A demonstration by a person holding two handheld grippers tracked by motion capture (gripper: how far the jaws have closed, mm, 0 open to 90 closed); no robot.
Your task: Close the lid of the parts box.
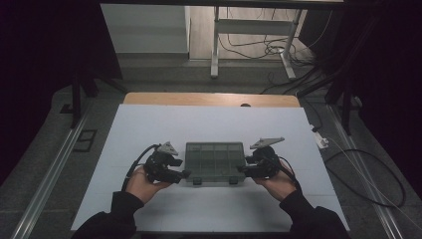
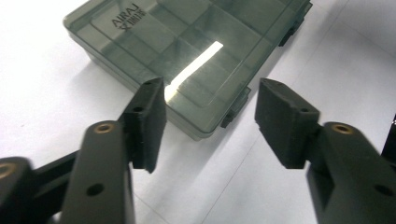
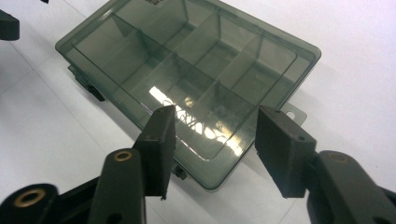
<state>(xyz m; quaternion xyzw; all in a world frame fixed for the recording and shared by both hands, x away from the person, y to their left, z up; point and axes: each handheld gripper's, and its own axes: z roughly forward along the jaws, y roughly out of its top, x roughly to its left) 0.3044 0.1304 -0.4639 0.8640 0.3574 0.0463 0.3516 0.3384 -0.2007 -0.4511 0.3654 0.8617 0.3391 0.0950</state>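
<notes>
Now the closed organizer box (image 1: 215, 160) lies on the bench (image 1: 149, 124); left tongs (image 1: 185, 174) at 9 o'clock and right tongs (image 1: 242, 170) at 3 o'clock stand half open, holding nothing; opening it seems left.

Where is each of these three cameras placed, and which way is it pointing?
High view: above the table, looking forward and down; forearms, left gripper, right gripper.
Left gripper view: rides the left gripper, facing the box corner; its open black fingers.
Right gripper view: rides the right gripper, facing the box's other end; open fingers.
Shared: the compartment box.
</notes>
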